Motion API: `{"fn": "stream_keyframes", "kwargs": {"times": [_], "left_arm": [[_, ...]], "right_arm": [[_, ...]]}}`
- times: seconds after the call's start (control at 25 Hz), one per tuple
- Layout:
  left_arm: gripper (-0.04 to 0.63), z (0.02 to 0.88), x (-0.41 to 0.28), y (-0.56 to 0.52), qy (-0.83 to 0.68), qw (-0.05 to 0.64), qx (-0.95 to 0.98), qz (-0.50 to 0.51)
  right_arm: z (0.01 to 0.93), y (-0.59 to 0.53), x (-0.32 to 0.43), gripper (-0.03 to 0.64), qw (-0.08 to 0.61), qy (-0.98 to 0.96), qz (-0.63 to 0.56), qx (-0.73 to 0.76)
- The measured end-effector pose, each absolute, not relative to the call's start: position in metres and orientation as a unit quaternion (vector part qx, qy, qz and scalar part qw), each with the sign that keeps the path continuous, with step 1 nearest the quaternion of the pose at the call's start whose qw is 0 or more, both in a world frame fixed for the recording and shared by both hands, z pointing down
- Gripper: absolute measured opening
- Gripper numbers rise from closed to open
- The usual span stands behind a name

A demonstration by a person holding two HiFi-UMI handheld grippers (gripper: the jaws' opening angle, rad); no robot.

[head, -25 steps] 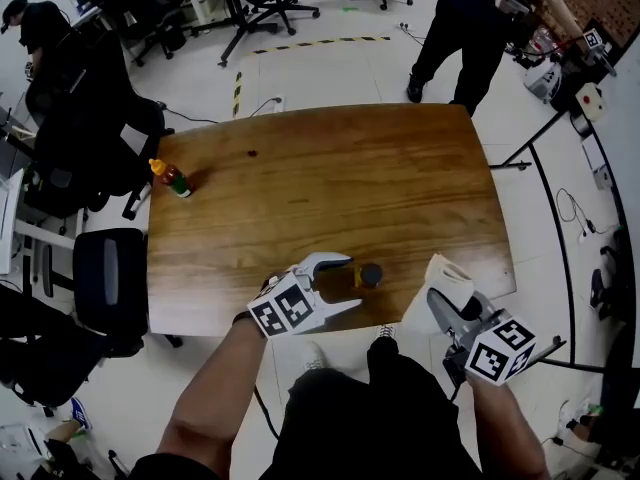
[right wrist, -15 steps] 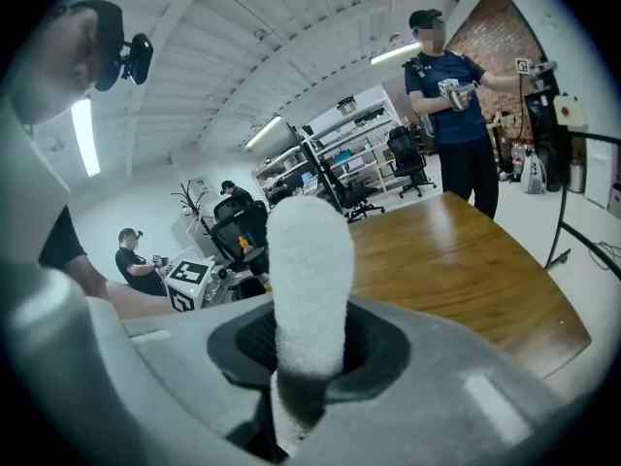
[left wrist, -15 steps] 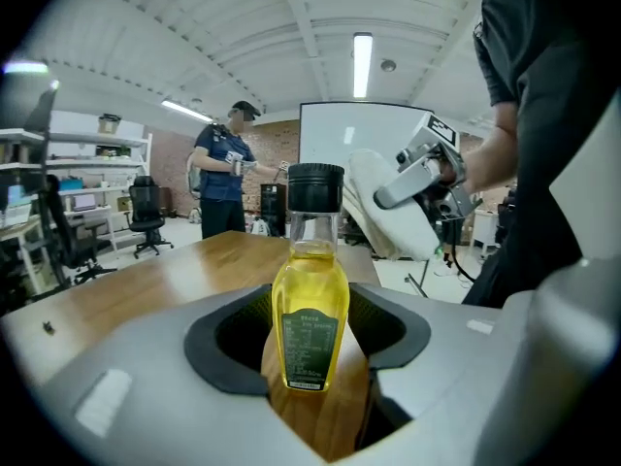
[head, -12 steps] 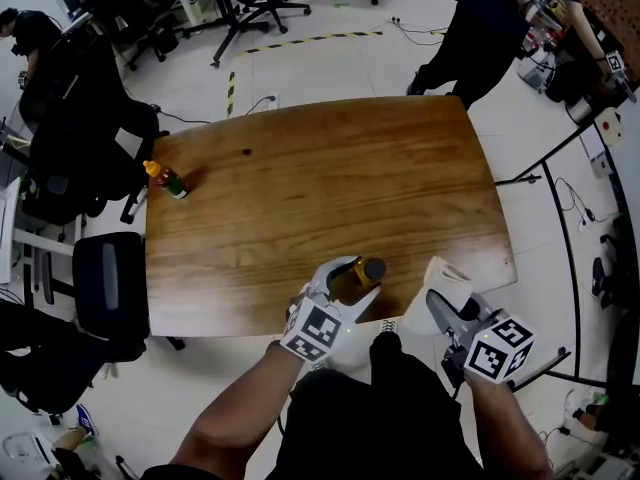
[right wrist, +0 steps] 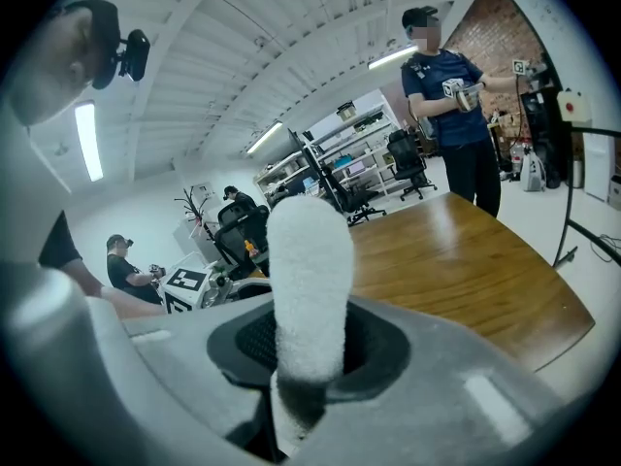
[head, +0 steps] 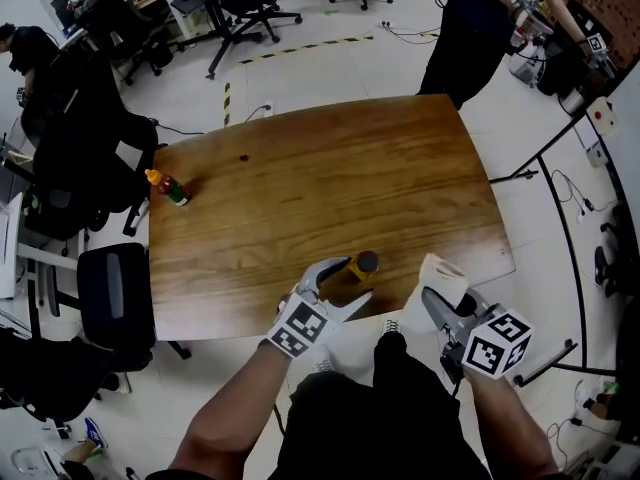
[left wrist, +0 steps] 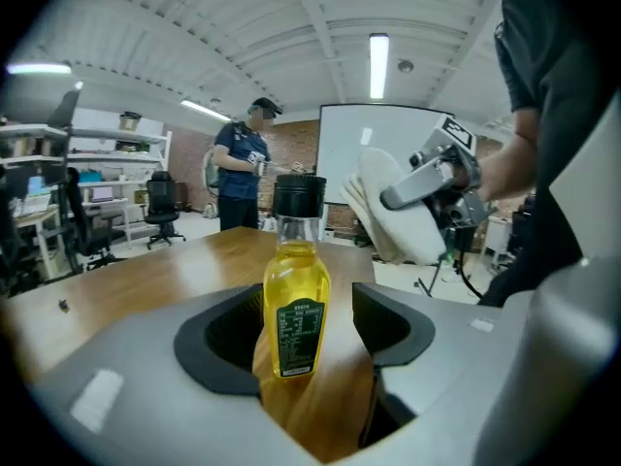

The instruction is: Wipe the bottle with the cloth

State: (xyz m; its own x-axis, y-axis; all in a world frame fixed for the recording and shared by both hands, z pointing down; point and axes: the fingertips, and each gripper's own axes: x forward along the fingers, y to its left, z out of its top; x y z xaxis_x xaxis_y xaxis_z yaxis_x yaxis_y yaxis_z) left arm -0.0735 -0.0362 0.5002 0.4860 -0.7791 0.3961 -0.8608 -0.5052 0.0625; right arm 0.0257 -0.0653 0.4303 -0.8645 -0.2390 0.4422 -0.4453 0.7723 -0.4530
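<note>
A small bottle (head: 358, 267) of yellow oil with a black cap stands upright on the wooden table (head: 330, 178), near its front edge. My left gripper (head: 352, 281) reaches around it from the front. Its jaws have just been opening, with the bottle (left wrist: 296, 299) between them and a gap on the right side. To the right, past the table's edge, my right gripper (head: 437, 300) is shut on a folded white cloth (head: 441, 273). The cloth (right wrist: 309, 280) sticks up from the right gripper (right wrist: 310, 352). In the left gripper view the left gripper (left wrist: 306, 336) looks along the bottle toward the cloth (left wrist: 403, 221).
A second small bottle (head: 167, 185) with an orange cap stands at the table's far left edge. A person (head: 480, 18) with grippers stands beyond the far right corner. Black office chairs (head: 115, 293) crowd the left side. A cable and stand legs lie on the floor at right.
My left gripper rolled and came closer round the bottle half a second ago; its jaws now stand wider again. The right gripper with the cloth has kept its place.
</note>
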Motion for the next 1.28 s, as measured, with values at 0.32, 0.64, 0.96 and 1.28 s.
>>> {"fn": "stream_keyframes", "kwargs": {"times": [0.32, 0.64, 0.96, 1.28], "left_arm": [[0.316, 0.508, -0.084, -0.032, -0.308, 0.118, 0.917, 0.223], [0.319, 0.512, -0.069, -0.045, -0.194, 0.093, 0.938, 0.274], [0.276, 0.512, -0.057, -0.057, -0.237, 0.084, 0.936, 0.247], [0.275, 0.512, -0.064, -0.061, -0.470, 0.112, 0.852, 0.201]], "right_arm": [[0.423, -0.060, 0.028, 0.075, 0.190, -0.928, 0.271, 0.174], [0.430, -0.080, 0.031, 0.075, 0.200, -0.923, 0.274, 0.180], [0.446, -0.091, 0.026, 0.075, 0.200, -0.914, 0.298, 0.189], [0.450, -0.090, 0.018, 0.075, 0.186, -0.911, 0.313, 0.193]]}}
